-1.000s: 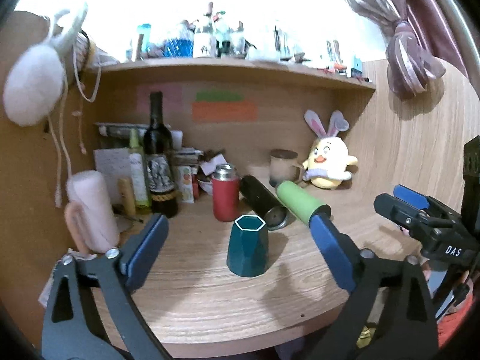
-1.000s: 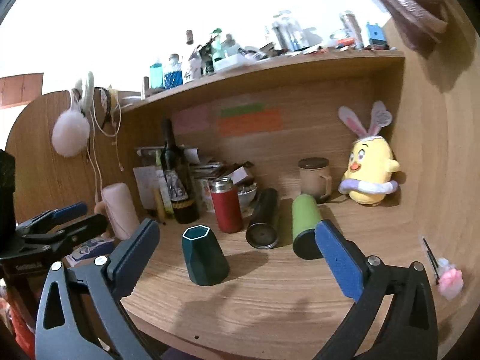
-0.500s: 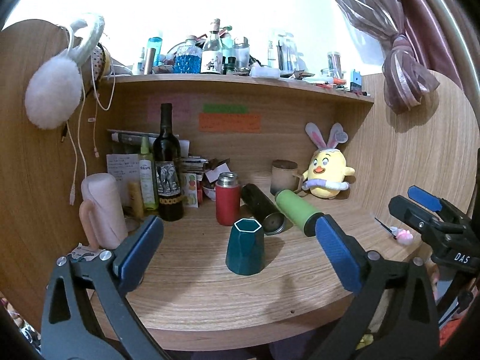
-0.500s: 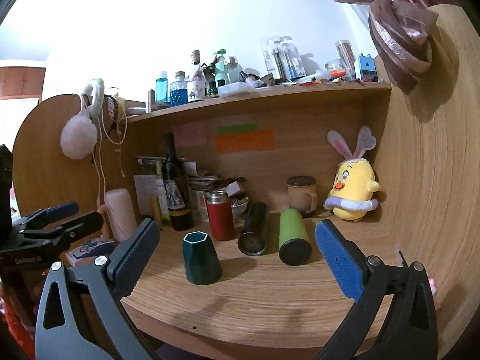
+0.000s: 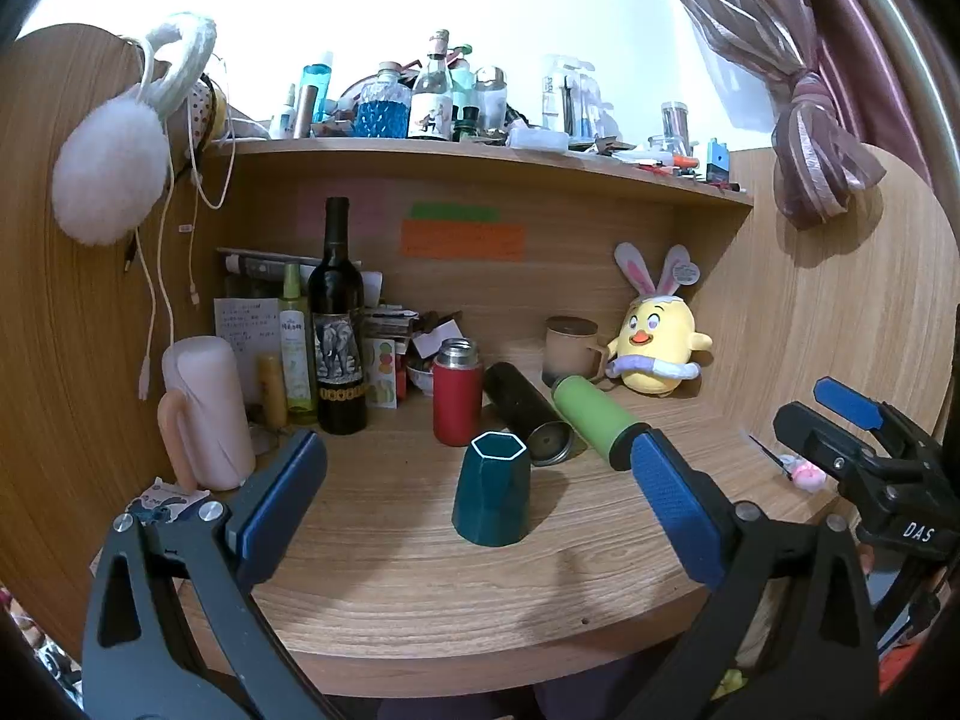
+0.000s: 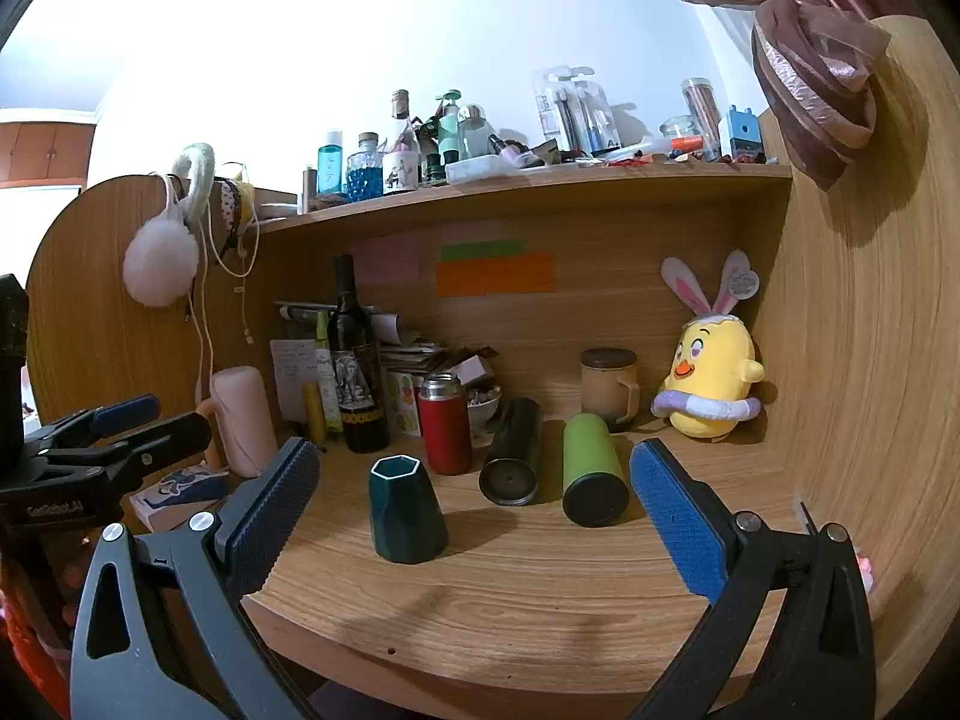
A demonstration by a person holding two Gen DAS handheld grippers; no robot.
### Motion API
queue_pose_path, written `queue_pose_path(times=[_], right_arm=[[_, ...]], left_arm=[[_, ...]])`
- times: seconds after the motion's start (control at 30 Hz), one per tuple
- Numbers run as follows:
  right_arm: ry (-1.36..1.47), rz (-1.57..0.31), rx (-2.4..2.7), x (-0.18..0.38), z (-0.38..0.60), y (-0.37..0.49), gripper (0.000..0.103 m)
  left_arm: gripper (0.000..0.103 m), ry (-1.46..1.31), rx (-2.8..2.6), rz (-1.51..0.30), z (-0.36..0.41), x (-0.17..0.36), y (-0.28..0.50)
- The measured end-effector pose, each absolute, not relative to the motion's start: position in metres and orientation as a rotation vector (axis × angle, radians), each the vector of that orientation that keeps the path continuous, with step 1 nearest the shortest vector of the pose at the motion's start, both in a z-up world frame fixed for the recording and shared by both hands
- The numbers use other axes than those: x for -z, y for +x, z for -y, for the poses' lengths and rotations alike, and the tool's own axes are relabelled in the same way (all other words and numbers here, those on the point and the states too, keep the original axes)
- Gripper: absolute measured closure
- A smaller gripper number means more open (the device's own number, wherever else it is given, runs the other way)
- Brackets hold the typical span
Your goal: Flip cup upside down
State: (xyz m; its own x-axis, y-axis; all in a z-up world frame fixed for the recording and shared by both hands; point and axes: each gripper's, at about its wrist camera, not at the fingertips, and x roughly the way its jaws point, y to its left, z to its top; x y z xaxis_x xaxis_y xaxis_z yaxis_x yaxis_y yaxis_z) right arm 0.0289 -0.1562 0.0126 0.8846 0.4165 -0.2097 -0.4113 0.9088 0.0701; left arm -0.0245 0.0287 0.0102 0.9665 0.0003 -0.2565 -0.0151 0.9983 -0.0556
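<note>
Pulling back, both grippers leave the cup (image 5: 492, 495) standing upright.

Wood grain, blue grip pads, shiny glass

The desk (image 5: 420, 588) and its back wall are pale wood-look board with a smooth, faintly satin finish. At centre frame the teal cup (image 5: 492, 495) looks matt and faceted, with a pale rim. Both grippers — left (image 5: 474, 495), right (image 6: 474, 507) — pair matt black plastic arms with rough, dotted blue pads (image 6: 678, 531). The wine bottle (image 5: 339, 324) is glossy dark glass; the red flask (image 5: 457, 399) has a bare metal top. The chick toy (image 5: 657, 351) is soft plush.
</note>
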Motion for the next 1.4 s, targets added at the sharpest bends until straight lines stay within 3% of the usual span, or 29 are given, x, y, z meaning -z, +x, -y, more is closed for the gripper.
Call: queue_pose_path(times=[1.4], right_arm=[[0.027,-0.223,-0.43,-0.012,0.158,0.029,0.0]], left_arm=[[0.0,-0.044,0.006,-0.258,-0.018,-0.009,-0.023]])
